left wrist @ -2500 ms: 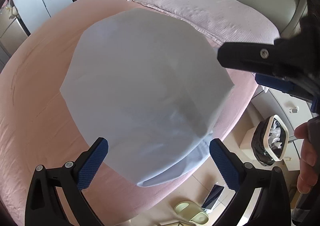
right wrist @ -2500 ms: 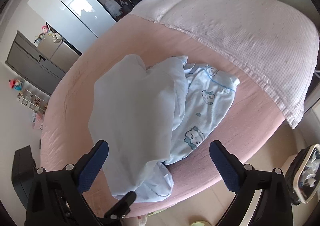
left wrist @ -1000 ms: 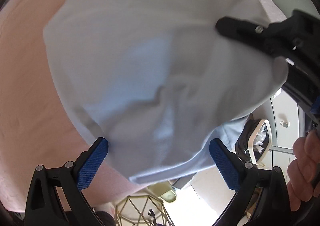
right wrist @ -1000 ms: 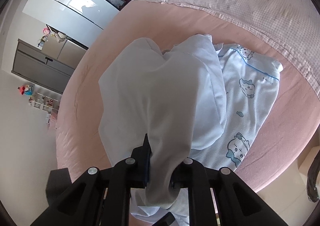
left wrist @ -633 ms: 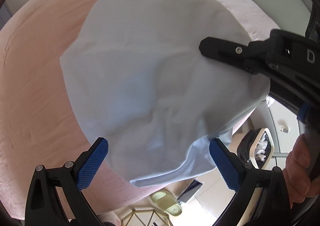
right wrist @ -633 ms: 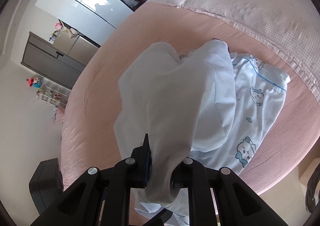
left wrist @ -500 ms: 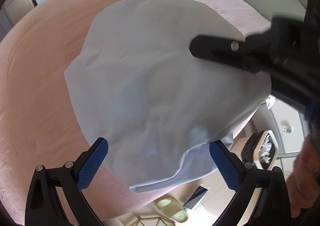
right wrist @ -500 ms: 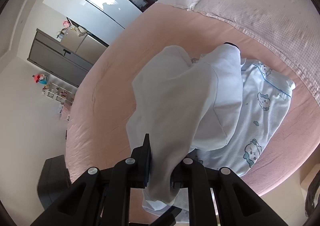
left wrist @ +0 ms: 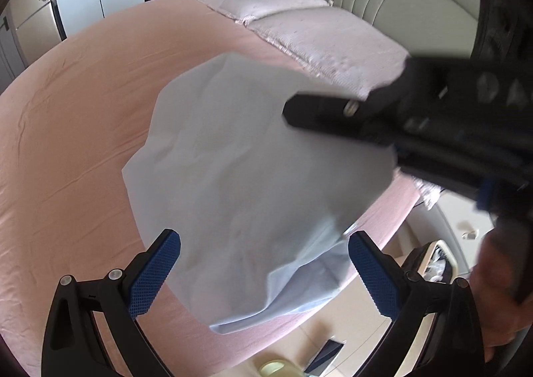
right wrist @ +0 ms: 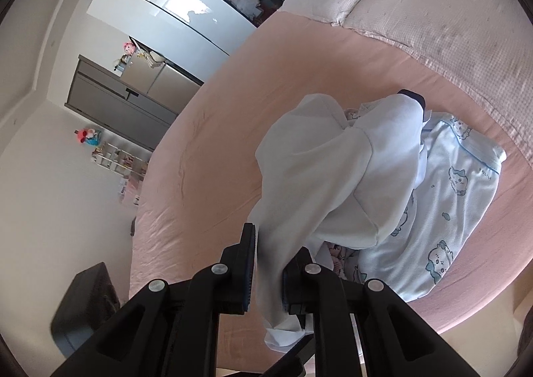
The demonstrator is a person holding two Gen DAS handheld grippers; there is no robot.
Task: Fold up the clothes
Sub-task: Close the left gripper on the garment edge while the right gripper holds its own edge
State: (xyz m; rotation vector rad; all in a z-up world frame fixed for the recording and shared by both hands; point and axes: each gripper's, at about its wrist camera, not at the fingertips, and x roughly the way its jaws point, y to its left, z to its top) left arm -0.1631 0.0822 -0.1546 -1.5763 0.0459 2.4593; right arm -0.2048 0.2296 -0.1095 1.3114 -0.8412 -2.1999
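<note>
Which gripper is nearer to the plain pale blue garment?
Right. The right gripper is clamped on the plain pale blue garment, lifting it; the left gripper is open, the cloth hanging between its fingers, contact unclear.

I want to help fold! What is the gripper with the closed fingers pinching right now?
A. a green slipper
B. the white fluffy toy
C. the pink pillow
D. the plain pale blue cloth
D. In the right wrist view, the right gripper is shut on the plain pale blue cloth, which hangs between its fingers above the pink bed.
</note>
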